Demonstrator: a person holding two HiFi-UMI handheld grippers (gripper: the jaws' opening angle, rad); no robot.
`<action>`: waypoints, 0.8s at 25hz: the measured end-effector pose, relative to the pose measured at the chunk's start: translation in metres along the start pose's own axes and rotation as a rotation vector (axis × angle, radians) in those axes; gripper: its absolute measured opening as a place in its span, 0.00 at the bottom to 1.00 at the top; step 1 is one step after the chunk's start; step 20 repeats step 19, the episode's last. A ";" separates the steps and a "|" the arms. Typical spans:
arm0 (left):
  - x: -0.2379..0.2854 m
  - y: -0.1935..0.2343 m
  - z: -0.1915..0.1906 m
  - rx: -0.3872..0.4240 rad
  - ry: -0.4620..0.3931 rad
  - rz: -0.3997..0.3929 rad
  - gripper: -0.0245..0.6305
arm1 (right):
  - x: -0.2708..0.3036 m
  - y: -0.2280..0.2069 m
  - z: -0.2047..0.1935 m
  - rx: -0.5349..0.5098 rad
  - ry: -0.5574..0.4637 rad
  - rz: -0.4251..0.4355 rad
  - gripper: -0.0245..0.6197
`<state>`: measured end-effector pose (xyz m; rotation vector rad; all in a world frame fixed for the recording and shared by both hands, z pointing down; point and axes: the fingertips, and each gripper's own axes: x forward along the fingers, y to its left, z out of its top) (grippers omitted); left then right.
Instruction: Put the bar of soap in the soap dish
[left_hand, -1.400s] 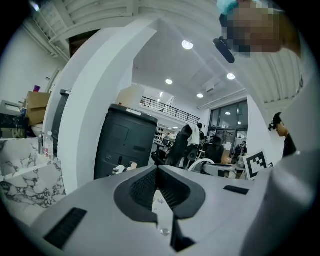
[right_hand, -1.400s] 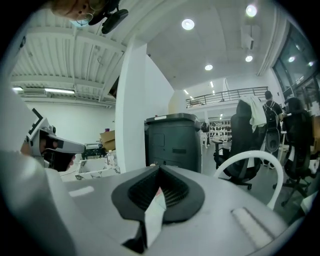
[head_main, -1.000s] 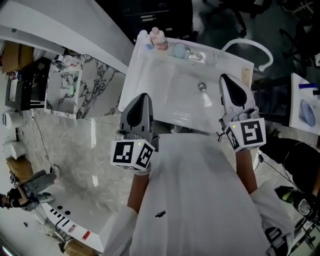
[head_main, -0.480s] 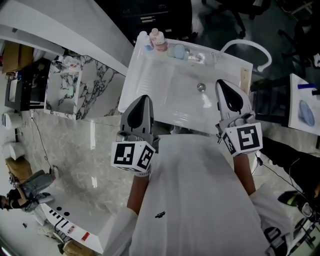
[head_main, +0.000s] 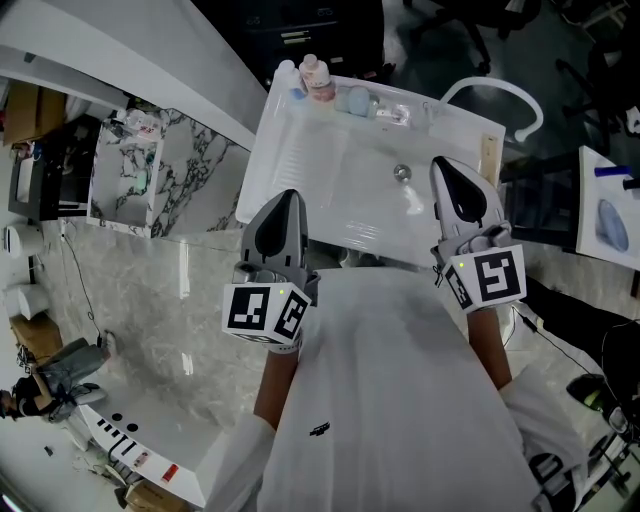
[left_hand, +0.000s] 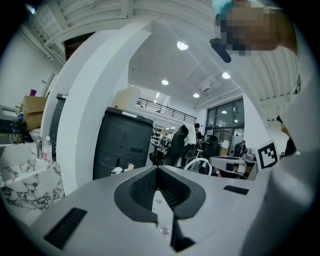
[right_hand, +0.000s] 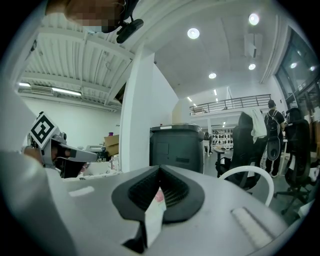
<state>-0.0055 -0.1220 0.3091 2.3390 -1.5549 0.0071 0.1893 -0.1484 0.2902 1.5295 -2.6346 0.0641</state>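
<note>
Observed from the remote station.

1. Floor (head_main: 150, 300): pale, marbled, glossy, at the left of the head view.
2. Sink (head_main: 330, 170): a white basin directly ahead of the person, with the drain (head_main: 402, 173) right of its centre. A white chair (head_main: 500, 95) stands beyond its far right corner.
3. Left gripper (head_main: 285, 200): held over the sink's near left edge, pointing across the basin. In its own view (left_hand: 157, 170) I see the jaws clenched tip to tip with nothing between them.
4. Right gripper (head_main: 450, 170): held over the near right part of the basin, well apart from the left one and roughly parallel with it. Its own view (right_hand: 160, 170) shows the jaws clenched and empty.
5. Bottles (head_main: 318, 78): standing on the sink's far rim, left of centre.
6. Soap (head_main: 354, 100): a pale blue-green lump on the far rim, just right of the bottles and well apart from both grippers. A small clear item (head_main: 393, 114) lies just right of it. I cannot tell whether that is the dish.
</note>
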 end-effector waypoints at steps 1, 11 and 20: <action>0.000 0.000 0.000 0.000 0.000 0.000 0.05 | 0.000 0.001 0.000 0.000 -0.001 0.001 0.05; -0.003 0.002 0.000 -0.003 -0.006 0.010 0.05 | 0.001 0.001 0.003 -0.001 -0.002 0.004 0.05; 0.001 0.001 0.001 -0.002 -0.001 0.007 0.05 | 0.004 0.000 0.001 -0.005 0.003 0.010 0.05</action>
